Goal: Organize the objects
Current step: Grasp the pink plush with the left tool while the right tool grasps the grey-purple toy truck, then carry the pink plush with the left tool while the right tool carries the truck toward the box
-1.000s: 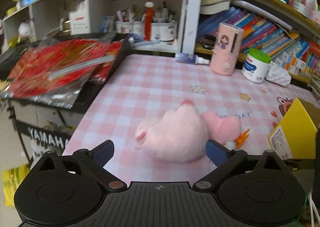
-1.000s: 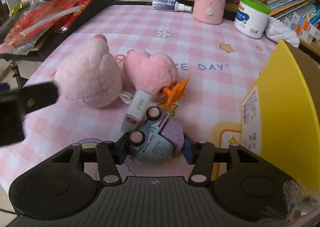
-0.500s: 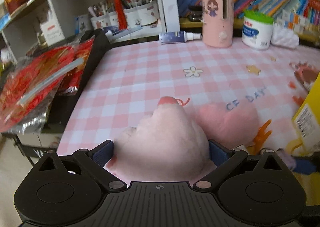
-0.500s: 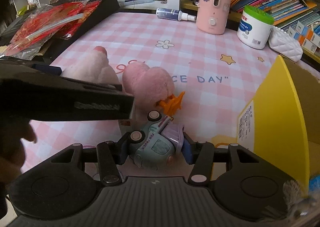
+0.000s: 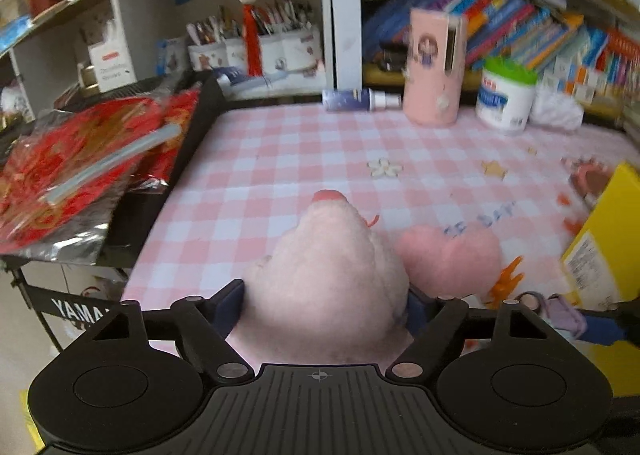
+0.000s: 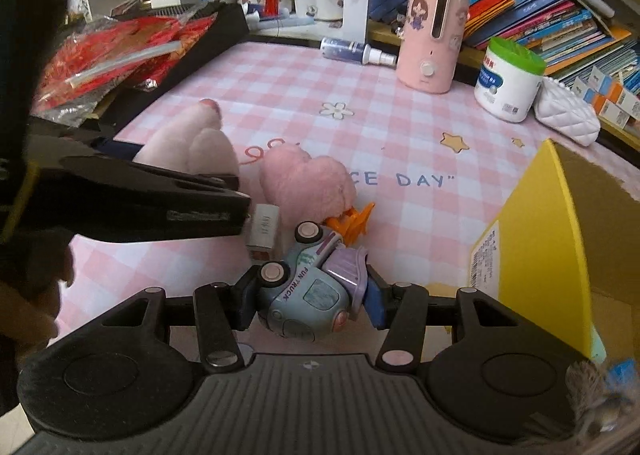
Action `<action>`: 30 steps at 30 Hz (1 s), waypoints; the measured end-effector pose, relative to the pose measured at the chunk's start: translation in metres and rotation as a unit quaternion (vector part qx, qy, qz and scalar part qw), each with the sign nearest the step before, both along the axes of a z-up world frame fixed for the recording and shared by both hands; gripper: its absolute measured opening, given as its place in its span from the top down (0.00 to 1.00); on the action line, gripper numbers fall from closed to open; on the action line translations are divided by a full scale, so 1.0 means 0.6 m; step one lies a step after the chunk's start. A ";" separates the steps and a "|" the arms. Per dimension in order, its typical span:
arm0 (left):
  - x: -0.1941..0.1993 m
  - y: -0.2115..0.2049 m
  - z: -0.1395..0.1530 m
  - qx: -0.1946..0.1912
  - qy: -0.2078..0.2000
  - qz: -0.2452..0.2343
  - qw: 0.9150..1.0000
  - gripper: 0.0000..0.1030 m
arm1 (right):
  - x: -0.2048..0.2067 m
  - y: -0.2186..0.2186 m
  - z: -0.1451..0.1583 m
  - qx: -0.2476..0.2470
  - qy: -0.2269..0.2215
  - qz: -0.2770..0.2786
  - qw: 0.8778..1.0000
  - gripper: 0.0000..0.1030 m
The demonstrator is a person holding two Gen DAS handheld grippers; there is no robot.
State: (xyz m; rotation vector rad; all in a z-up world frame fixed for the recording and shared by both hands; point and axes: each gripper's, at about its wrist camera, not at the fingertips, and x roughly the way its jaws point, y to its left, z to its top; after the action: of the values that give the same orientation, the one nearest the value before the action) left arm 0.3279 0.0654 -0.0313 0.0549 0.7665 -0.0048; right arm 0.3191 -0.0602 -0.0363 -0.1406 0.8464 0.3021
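Across the pink checked bench (image 6: 304, 95) we see a yellow box (image 6: 532, 239) at the right edge, then a pale pink plush (image 5: 324, 279) near the left edge, clenched between our left tongs (image 5: 325, 305). A pink heart plush (image 6: 306, 183) lies just beside it. Toward the near edge our right tongs (image 6: 308, 303) grip a small toy truck (image 6: 310, 287) lying tipped on its side, touching an orange toy (image 6: 352, 221).
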 end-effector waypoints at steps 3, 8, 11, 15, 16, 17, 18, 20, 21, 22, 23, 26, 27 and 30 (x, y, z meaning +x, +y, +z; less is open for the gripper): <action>-0.032 0.010 0.026 -0.020 -0.018 0.004 1.000 0.22 | -0.012 -0.003 0.010 0.004 -0.012 -0.007 1.000 0.52; -0.091 0.026 0.050 -0.036 -0.033 0.014 0.999 0.22 | -0.039 -0.007 0.025 0.010 -0.025 -0.024 0.999 0.52; -0.129 0.037 0.055 -0.043 -0.037 0.021 0.998 0.22 | -0.059 -0.005 0.031 0.012 -0.029 -0.027 0.999 0.52; -0.173 0.046 0.060 -0.052 -0.039 0.028 0.998 0.22 | -0.091 0.000 0.036 0.015 -0.029 -0.024 0.999 0.52; -0.183 0.048 0.061 -0.055 -0.039 0.028 0.997 0.22 | -0.099 0.001 0.037 0.015 -0.030 -0.023 0.999 0.52; -0.193 0.049 0.062 -0.057 -0.039 0.029 0.997 0.21 | -0.108 0.002 0.039 0.016 -0.030 -0.022 0.999 0.52; -0.204 0.050 0.063 -0.057 -0.039 0.029 0.997 0.21 | -0.117 0.004 0.040 0.017 -0.030 -0.021 0.999 0.52; -0.223 0.052 0.065 -0.059 -0.040 0.028 0.997 0.21 | -0.135 0.007 0.043 0.017 -0.032 -0.020 0.999 0.52; -0.232 0.053 0.066 -0.060 -0.041 0.028 0.997 0.21 | -0.142 0.008 0.045 0.018 -0.033 -0.020 0.999 0.52; -0.242 0.054 0.067 -0.060 -0.043 0.027 0.997 0.21 | -0.150 0.008 0.046 0.019 -0.034 -0.020 0.999 0.52; -0.250 0.055 0.068 -0.060 -0.044 0.027 0.997 0.21 | -0.158 0.009 0.047 0.019 -0.035 -0.020 0.999 0.52; -0.277 0.060 0.068 -0.060 -0.047 0.025 0.997 0.21 | -0.180 0.014 0.048 0.021 -0.031 -0.022 0.999 0.52; -0.288 0.063 0.067 -0.060 -0.048 0.026 0.997 0.21 | -0.188 0.016 0.046 0.021 -0.029 -0.021 0.999 0.52; -0.313 0.072 0.064 -0.064 -0.048 0.031 0.996 0.21 | -0.214 0.024 0.044 0.019 -0.027 -0.018 0.999 0.52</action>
State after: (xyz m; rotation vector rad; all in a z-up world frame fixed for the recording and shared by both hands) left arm 0.1403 0.1087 0.0069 -0.0894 0.6701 0.0088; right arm 0.1909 -0.0461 -0.0100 -0.0964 0.7892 0.2793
